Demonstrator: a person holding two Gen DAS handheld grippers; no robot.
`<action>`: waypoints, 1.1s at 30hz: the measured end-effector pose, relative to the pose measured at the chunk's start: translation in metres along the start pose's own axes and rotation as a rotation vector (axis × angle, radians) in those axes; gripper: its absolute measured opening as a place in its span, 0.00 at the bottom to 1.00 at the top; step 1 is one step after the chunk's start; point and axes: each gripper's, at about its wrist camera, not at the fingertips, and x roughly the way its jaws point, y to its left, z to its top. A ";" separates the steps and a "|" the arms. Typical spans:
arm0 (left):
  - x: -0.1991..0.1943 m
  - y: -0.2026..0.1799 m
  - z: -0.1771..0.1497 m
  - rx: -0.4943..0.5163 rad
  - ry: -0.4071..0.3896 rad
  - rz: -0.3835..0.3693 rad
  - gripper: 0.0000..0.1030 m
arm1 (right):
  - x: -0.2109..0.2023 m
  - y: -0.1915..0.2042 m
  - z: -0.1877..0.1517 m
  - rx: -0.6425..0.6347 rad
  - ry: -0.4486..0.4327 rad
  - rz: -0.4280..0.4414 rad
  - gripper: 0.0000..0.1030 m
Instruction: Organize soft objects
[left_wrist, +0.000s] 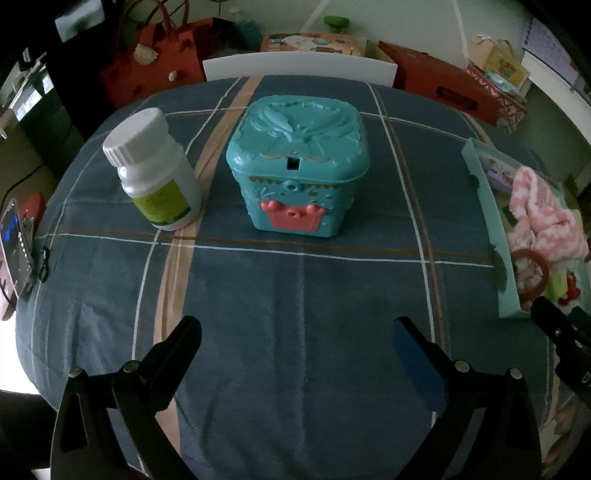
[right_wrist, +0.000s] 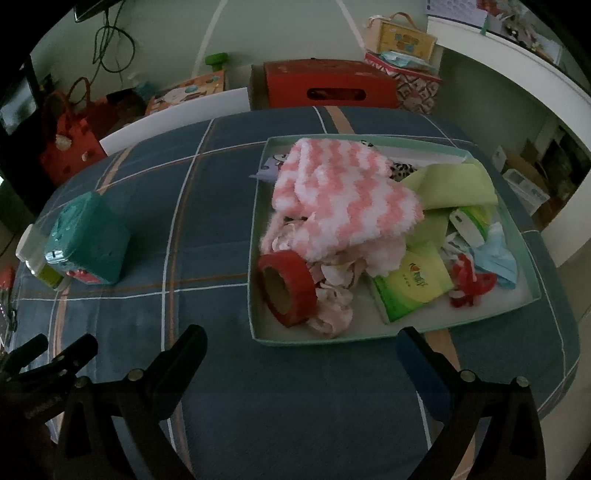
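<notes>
Right wrist view shows the right tongs (right_wrist: 299, 347) nearest, spread wide with nothing between the tips, above the blue checked cloth of the tabletop (right_wrist: 229, 369). Just beyond lies the shallow mint tray (right_wrist: 258, 334), where the soft things are piled: at the near edge a red tape roll (right_wrist: 290, 288) and pale crumpled cloth (right_wrist: 332, 295), in the middle the pink-and-white fluffy cloth (right_wrist: 343, 199), behind it a green cloth (right_wrist: 454, 184). I judge the step in hand is to reach for the fluffy cloth. It is best to come from above at its raised middle fold, avoiding the tape roll, and close gently so only this one cloth comes up.

Left wrist view shows the left tongs (left_wrist: 297, 332) also wide and empty over bare cloth. Farther stand the teal toy box (left_wrist: 295, 166), its lid closed, and a white bottle (left_wrist: 155, 170) just beside it.
</notes>
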 end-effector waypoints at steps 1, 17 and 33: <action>0.000 0.000 0.000 -0.003 0.001 -0.003 0.99 | 0.000 -0.001 0.000 0.001 0.000 -0.003 1.00; 0.011 -0.013 0.003 0.015 0.039 0.001 0.99 | 0.009 -0.008 0.002 -0.005 0.003 -0.014 1.00; 0.009 -0.007 0.005 0.016 0.032 0.004 0.99 | 0.007 -0.007 0.003 -0.003 -0.001 -0.030 1.00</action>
